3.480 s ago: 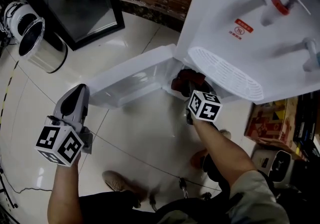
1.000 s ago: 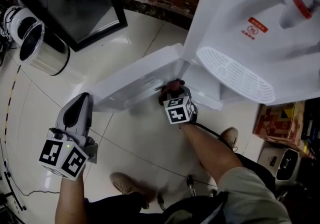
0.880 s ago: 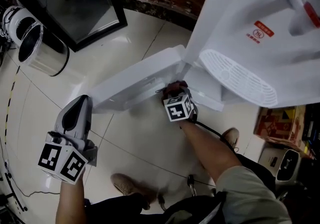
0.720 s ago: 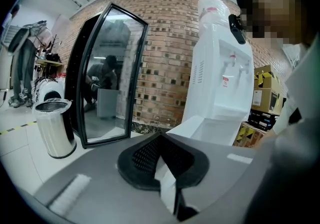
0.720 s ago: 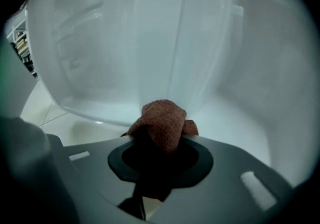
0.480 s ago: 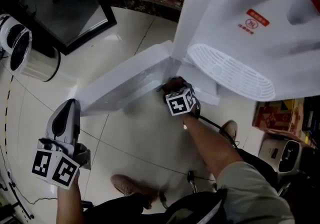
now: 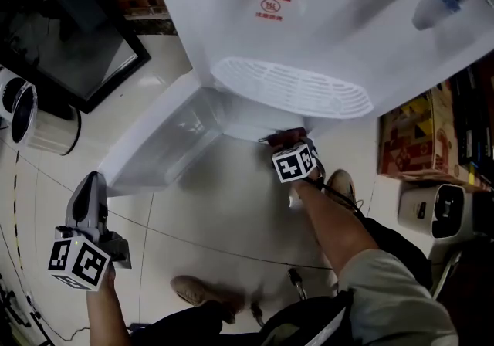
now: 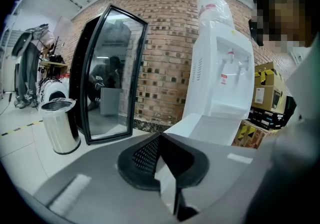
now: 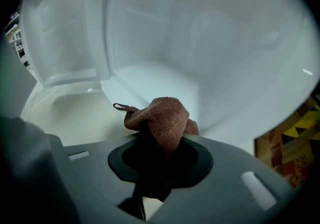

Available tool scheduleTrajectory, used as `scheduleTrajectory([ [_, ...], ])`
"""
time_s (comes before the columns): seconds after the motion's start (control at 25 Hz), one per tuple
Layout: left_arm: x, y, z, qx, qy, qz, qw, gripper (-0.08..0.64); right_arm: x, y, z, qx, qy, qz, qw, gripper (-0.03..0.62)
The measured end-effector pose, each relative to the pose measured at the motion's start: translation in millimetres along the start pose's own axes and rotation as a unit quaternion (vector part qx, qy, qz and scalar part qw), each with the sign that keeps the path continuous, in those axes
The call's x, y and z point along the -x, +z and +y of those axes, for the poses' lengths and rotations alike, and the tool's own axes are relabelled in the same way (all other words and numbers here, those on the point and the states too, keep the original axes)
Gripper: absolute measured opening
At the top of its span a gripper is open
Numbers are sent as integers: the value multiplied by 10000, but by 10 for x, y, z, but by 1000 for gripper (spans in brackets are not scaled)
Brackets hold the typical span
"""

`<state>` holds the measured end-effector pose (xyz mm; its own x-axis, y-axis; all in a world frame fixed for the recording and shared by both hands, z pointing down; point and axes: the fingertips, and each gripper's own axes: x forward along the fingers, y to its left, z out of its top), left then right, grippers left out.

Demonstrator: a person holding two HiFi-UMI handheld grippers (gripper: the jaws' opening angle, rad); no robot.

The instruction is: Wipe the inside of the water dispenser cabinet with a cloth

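Cloth (image 9: 167, 118) pinched inside the right gripper (image 7: 292, 145)

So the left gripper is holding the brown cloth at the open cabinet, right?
No, it is the right gripper that holds the brown cloth at the open cabinet, as the right gripper view shows. The left gripper is empty.

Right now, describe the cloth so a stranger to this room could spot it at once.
Find the tall white water dispenser; below its oval drip grille the cabinet door stands open. At that opening the right gripper pinches the cloth: a crumpled reddish-brown terry rag with a small loop, the only dark, soft thing against the white plastic.
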<state>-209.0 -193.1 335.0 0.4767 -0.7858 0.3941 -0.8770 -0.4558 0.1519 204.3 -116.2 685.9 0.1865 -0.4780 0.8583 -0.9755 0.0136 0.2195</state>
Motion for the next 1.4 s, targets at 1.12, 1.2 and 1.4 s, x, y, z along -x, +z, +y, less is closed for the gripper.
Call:
scheduleTrajectory([
  [1.12,263,-333,-914,-189,-1785,937,9793,15,2823,389,-1279,-276,1123,-896,9892,104],
  [1.2,261,-220,-824,-557,-1554,724,9836,15,3156,404,-1202,-314,1297,-1251,9831,106],
  [1.4,227,-237,-540,-239,-1361,882,9865,121,3422,525,-1137,-72,1398,-1920,9714,110],
])
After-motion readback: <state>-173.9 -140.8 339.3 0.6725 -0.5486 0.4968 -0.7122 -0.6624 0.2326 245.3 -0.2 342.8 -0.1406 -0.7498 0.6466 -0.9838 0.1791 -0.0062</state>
